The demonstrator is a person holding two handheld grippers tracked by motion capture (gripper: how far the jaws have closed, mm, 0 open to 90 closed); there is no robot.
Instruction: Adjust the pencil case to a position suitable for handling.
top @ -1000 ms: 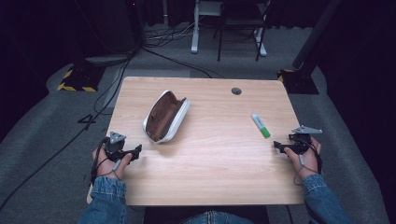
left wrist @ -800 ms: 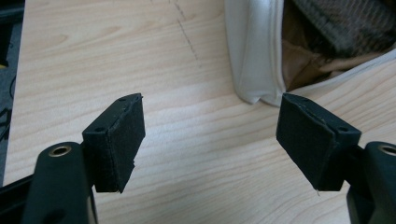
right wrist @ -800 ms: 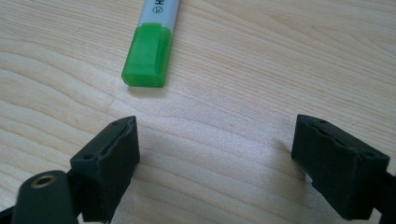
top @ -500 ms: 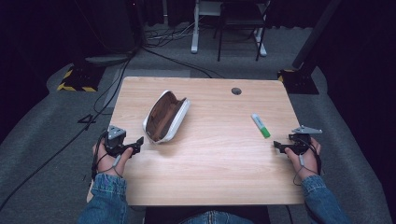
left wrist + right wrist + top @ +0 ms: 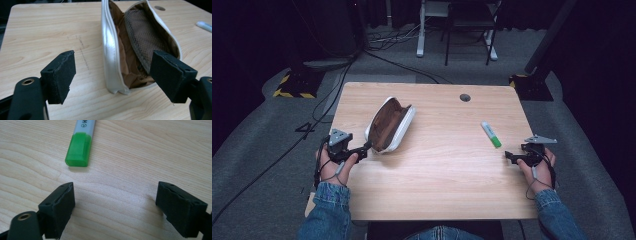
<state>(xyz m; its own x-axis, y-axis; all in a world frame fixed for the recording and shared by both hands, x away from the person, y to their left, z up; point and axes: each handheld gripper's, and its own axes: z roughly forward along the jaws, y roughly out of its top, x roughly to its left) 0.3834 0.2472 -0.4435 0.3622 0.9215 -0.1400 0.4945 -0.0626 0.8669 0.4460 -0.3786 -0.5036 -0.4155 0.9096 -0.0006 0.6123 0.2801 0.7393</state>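
Observation:
An open white pencil pouch with a brown lining lies on the left half of the wooden table. My left gripper hovers at its near end. In the left gripper view the pouch end sits between the jaws of the left gripper, untouched; the jaws have just been opening and stand open. A green-capped highlighter lies at the right. My right gripper rests open just short of it; the right gripper view shows the highlighter's cap ahead of the right gripper.
A round cable hole sits near the table's far edge. Beyond the table stand a chair and desk legs on grey carpet, with cables and a yellow-black marked base at the far left.
My left gripper has lifted slightly and moved right and forward, up to the pouch's near end. The right gripper has stayed put.

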